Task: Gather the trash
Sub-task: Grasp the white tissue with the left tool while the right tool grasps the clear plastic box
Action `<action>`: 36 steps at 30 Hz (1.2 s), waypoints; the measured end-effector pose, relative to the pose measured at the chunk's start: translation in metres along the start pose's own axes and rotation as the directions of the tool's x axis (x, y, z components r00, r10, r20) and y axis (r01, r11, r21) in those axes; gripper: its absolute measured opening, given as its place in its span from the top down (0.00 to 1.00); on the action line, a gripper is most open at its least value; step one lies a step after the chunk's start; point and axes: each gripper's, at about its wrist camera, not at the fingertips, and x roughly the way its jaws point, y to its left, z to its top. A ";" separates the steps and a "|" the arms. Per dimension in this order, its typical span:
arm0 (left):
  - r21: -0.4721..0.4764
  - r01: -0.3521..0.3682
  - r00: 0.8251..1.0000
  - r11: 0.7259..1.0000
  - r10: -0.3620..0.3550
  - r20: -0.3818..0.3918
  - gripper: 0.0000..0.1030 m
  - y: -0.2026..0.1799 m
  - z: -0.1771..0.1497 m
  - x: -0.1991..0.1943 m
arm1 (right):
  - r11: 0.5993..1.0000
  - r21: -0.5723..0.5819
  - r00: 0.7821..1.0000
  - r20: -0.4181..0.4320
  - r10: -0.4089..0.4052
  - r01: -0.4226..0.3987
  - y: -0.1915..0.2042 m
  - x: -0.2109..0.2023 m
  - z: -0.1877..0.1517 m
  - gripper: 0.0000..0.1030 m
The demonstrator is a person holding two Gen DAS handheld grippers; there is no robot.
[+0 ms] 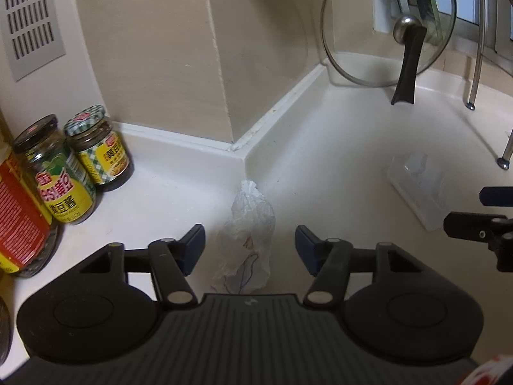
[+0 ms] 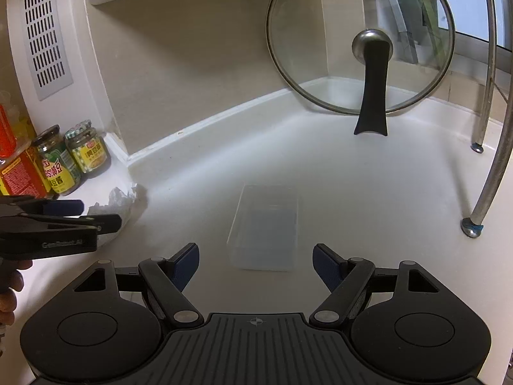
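White kitchen counter (image 1: 336, 134), corner nook, beige tiled wall behind. Far left: red-and-yellow labelled container (image 1: 17, 218), then two sauce jars side by side, black-lid jar (image 1: 57, 173) in front, green-check-lid jar (image 1: 99, 150) just behind and right of it, both upright, touching or nearly so. White appliance side with a slotted vent grille (image 1: 30, 19) above them. Left gripper (image 1: 250, 247) has its jaws apart, blue pads on either side of a crumpled clear plastic bag (image 1: 247, 234) with a knotted top; the bag lies on the counter just below the counter's inner corner, sitting in the gap between the fingers, pads not pressing it as far as visible. In the right wrist view the same bag shows as a white crumple partly hidden behind the left gripper's fingers. Right of the bag, well apart: clear rectangular plastic box (image 2: 266, 227), flat on the counter, looks empty. Right gripper (image 2: 256, 263) is spread wide, nothing gripped, the box lying just ahead of and between its fingertips, no contact. Back right: glass pot lid (image 2: 320, 48) standing on edge, leaning on the wall, propped by its black handle (image 2: 373, 96). Far right: metal rack legs (image 2: 490, 179) standing on the counter. A person's fingers (image 2: 9, 288) show at the left edge of the right wrist view.
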 end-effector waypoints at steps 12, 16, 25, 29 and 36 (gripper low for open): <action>0.016 0.016 1.000 1.000 -0.016 0.009 0.83 0.002 0.000 0.003 | 1.000 0.013 1.000 0.010 -0.006 0.006 -0.005 0.005 0.002 0.24; 0.021 0.028 0.999 0.999 -0.029 0.026 0.95 0.004 0.001 -0.001 | 1.000 0.017 1.000 0.015 -0.001 0.001 -0.006 0.007 0.005 0.25; -0.005 0.039 0.999 0.999 -0.039 0.026 0.89 0.010 0.006 -0.008 | 1.000 -0.004 1.000 0.014 0.002 -0.002 0.001 0.017 0.010 0.25; -0.011 0.039 0.999 0.999 -0.039 0.026 0.68 0.013 0.002 -0.010 | 1.000 -0.013 1.000 0.011 -0.005 0.005 0.003 0.023 0.011 0.25; -0.025 0.059 0.998 0.998 -0.058 0.032 0.47 0.015 0.000 -0.009 | 1.000 -0.015 1.000 0.004 -0.016 0.016 0.005 0.032 0.011 0.25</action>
